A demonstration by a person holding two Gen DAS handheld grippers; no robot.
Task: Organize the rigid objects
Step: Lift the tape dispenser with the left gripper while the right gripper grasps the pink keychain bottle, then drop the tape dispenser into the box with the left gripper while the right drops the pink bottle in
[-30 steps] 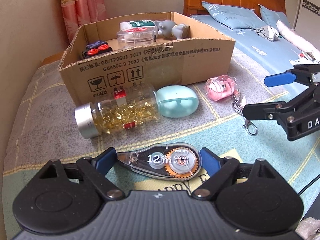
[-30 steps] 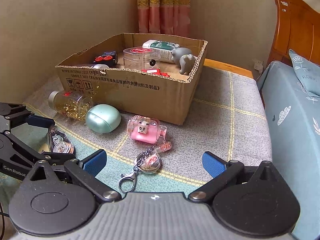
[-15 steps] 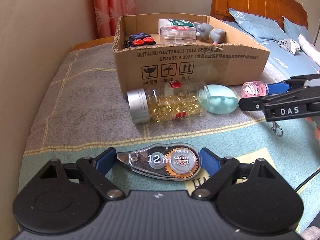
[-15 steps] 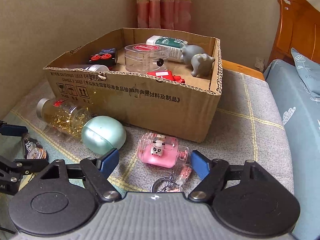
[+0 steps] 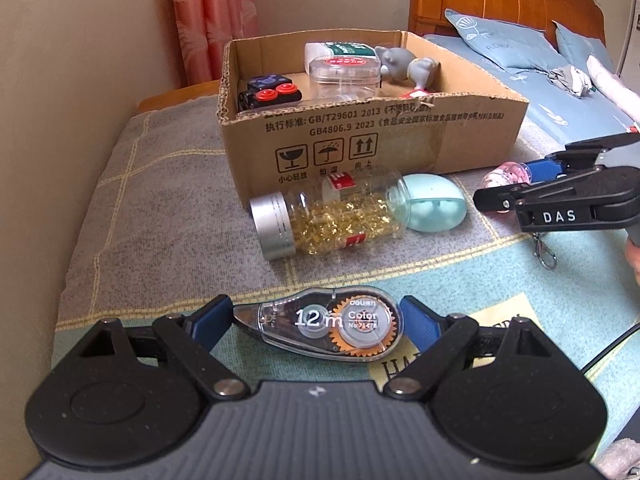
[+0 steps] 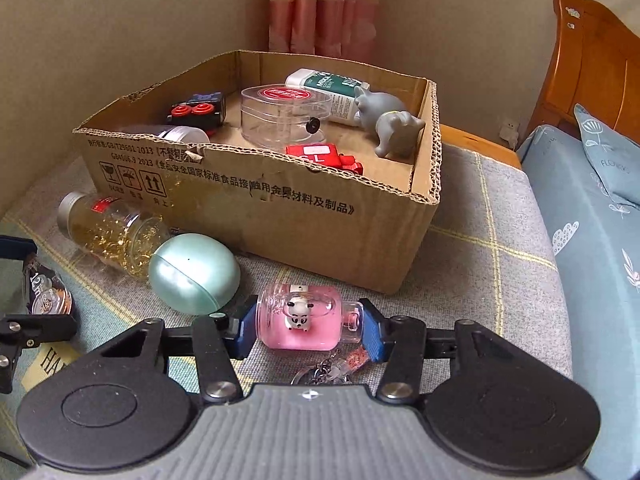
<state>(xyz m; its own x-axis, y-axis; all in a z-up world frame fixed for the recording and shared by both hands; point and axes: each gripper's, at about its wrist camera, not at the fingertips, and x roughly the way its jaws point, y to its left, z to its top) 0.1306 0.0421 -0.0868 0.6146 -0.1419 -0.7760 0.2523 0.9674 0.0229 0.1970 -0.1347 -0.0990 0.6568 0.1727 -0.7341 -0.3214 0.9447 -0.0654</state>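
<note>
The right gripper [image 6: 306,330] is pinching the pink bottle charm [image 6: 301,322] and the left gripper [image 5: 318,322] is squeezing the tape roller [image 5: 326,323], so the dangling keychain [image 6: 332,368] may be snagging the blanket [image 6: 492,280] or box [image 6: 280,204].

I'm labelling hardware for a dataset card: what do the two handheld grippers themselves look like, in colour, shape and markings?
Both match: the left gripper and right gripper each have a ribbed grey body, two round black lobes, black linkage arms with silver pivot screws, and blue finger pads. Seen from the left wrist camera, the right gripper's side reads "DAS" in white.

Pink keychain bottle [image 6: 304,322] lies sideways before box [image 6: 320,208].
</note>
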